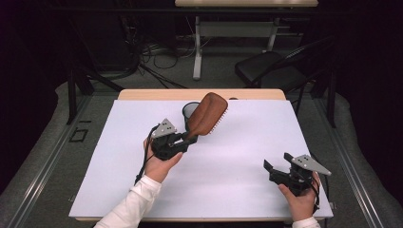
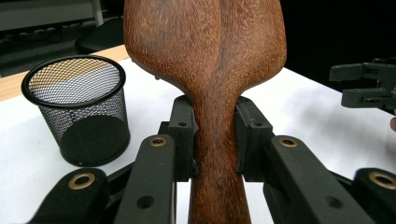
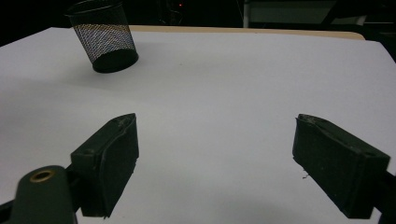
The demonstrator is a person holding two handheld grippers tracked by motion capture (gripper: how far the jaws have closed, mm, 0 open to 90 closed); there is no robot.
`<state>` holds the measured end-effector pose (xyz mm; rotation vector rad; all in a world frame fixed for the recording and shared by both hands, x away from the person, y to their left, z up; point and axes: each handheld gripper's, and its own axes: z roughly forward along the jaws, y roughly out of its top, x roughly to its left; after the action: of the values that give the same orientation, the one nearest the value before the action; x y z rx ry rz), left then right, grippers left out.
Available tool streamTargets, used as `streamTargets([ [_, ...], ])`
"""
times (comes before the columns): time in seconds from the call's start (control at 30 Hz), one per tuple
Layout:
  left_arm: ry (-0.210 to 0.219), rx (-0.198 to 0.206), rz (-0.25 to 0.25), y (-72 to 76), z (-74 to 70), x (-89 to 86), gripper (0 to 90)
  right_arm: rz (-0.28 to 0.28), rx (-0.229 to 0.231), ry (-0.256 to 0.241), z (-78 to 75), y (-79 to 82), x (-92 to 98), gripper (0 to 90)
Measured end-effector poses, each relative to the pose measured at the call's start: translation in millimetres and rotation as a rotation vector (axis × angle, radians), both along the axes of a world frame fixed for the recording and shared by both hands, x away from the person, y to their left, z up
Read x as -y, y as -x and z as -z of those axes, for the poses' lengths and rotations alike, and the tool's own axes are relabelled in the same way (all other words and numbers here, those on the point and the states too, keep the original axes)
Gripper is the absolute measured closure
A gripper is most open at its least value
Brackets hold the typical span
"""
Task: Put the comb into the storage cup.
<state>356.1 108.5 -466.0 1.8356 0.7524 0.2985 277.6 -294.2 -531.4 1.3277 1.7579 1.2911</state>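
Left hand-held gripper [image 1: 186,137] pinching my wooden hairbrush [image 1: 207,114] by its handle, long axis tilted up just beside the mesh cup [image 1: 189,111]; right hand-held gripper [image 1: 276,167] spread, well apart from the cup.

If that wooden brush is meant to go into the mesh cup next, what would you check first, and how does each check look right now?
1. Left claw shut on the hairbrush handle: ok, both jaws press its narrow neck.
2. Brush lifted off the white table: ok, head raised and tilted.
3. Mesh cup upright: ok.
4. Cup has room: ok, nothing seen inside through the mesh.
5. Right claw out of the way: ok, open, holding nothing, low at the near right.
6. Brush lined up over the cup's mouth: not ok, the cup stands off to one side.
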Motion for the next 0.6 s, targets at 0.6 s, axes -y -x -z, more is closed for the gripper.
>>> streamTargets([
  [0.6,0.050,0.017,-0.034,-0.4,-2.2,-14.2,71.7,-0.018,-0.024,0.005,1.8,0.1,-7.2,14.1],
])
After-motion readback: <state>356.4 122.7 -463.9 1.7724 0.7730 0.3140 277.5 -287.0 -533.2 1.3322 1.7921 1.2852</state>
